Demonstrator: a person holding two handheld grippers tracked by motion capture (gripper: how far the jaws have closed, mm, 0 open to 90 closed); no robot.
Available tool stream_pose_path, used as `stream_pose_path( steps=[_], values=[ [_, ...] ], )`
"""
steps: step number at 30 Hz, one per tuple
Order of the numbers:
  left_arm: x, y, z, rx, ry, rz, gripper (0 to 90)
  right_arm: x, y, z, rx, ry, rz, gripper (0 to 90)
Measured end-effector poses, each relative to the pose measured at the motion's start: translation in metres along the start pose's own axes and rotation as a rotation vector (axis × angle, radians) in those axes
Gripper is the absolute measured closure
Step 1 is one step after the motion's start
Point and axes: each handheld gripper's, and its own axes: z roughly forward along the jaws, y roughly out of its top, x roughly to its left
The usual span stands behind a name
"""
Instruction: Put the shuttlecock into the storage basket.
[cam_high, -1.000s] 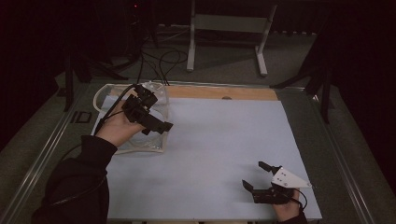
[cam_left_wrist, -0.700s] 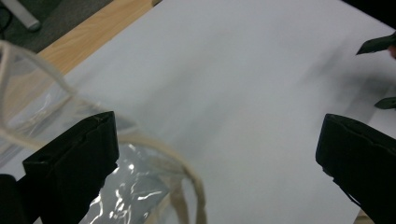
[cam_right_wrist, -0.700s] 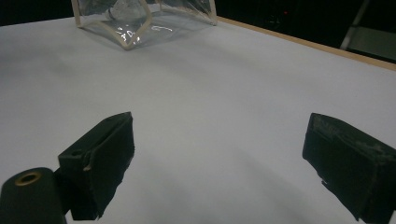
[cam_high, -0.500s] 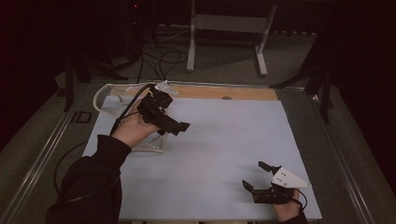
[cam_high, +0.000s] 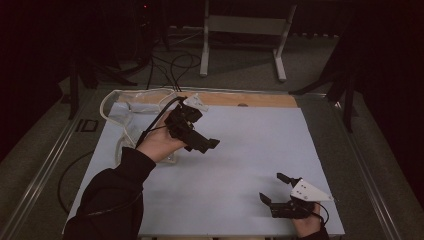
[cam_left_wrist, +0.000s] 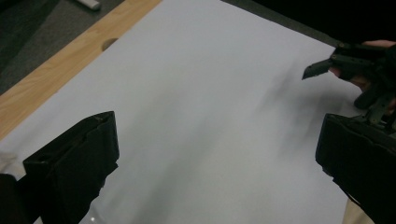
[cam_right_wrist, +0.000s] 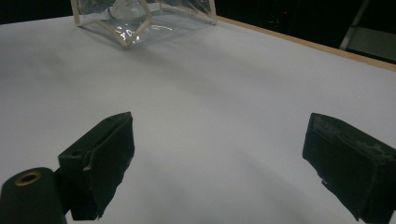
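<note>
High view: my left gripper (cam_high: 207, 145) hangs above the white sheet (cam_high: 250, 150), just right of the clear plastic bag (cam_high: 125, 117) at the sheet's far left corner. Jaws wide apart, nothing between them. My right gripper (cam_high: 274, 188) rests near the sheet's near right corner, jaws spread, empty, well apart from the bag.

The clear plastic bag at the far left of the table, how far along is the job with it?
Nothing looks done: the clear plastic bag lies crumpled at the table's far left corner. In hand: the left gripper hangs open just right of it, holding nothing. The right gripper rests open at the near edge. Grasping the bag remains.
</note>
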Motion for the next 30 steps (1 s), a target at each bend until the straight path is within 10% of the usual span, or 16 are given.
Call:
stream_pose_path(
  steps=[30],
  values=[
    [-0.025,-0.046,0.067,-0.009,-0.099,0.13,0.0,-0.001,0.0,-0.001,-0.005,-0.001,-0.003,9.0]
  ],
)
